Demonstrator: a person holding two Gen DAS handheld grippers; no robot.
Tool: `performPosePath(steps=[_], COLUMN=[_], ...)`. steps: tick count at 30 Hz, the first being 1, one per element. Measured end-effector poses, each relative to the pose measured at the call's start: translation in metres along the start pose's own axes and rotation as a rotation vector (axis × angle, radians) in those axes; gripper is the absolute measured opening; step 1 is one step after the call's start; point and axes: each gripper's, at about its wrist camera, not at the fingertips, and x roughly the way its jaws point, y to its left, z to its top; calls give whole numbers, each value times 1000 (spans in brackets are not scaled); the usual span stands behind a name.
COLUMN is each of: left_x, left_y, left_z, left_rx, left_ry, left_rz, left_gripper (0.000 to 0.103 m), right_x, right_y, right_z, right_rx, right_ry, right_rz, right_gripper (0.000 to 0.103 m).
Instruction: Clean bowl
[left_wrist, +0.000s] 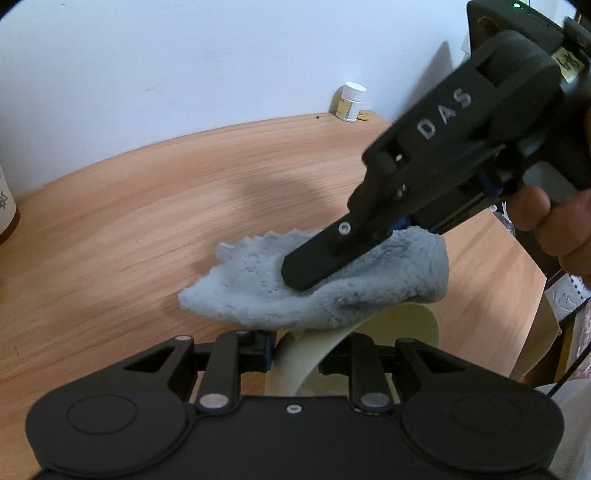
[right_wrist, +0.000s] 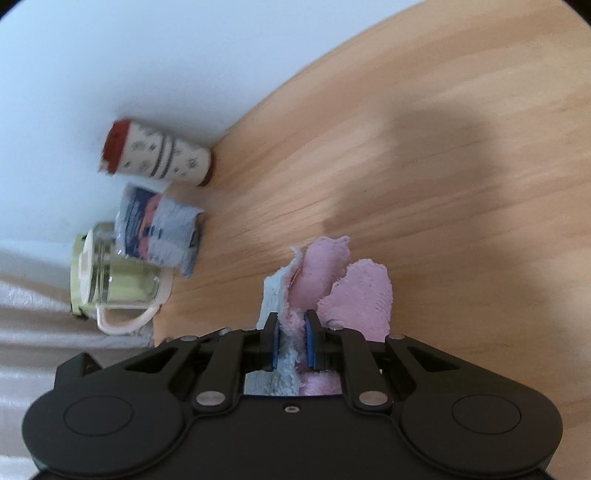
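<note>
Pale wood table (left_wrist: 147, 206) runs back to a plain white wall. Low in the left wrist view the left gripper (left_wrist: 295, 360) clamps the rim of the cream bowl (left_wrist: 317, 354), a smooth, thin-walled curve lifted off the table. Just above it the right gripper (right_wrist: 291, 338) pinches a fluffy cloth (left_wrist: 280, 291), grey-blue on one face and pink on the other. To wipe well, I would keep the bowl steady and drag the bunched pile around the inside wall, pressing lightly so the rim does not slip.
</note>
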Motion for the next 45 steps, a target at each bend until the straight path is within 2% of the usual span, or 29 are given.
performPosePath(steps=[4, 9, 17, 21, 25, 33, 36, 40, 45], left_x=[0, 5, 19, 22, 22, 11, 7, 3, -6], left_y=[-6, -23, -49, -55, -55, -43, -39, -38, -34], left_z=[3, 10, 19, 22, 24, 12, 3, -7, -20], left_rx=[2, 13, -11, -5, -20, -172, -238, -265, -314], left_ry=[6, 19, 42, 57, 74, 81, 70, 61, 35], left_rz=[6, 32, 74, 81, 86, 125, 147, 181, 188], left_gripper=[22, 24, 25, 25, 26, 29, 31, 32, 38], right_x=[-4, -21, -47, -53, -52, -47, -44, -40, -36], right_y=[-7, -38, -97, -111, -116, -109, -102, -97, -93], right_z=[0, -5, -13, -14, -10, -4, -3, -1, 0], right_rx=[-19, 23, 171, 187, 183, 127, 101, 66, 58], right_ry=[-11, -21, -4, 12, 30, 65, 82, 106, 121], right_rz=[-30, -39, 9, 32, 49, 69, 72, 64, 60], right_gripper=[14, 14, 14, 14, 14, 14, 14, 15, 14])
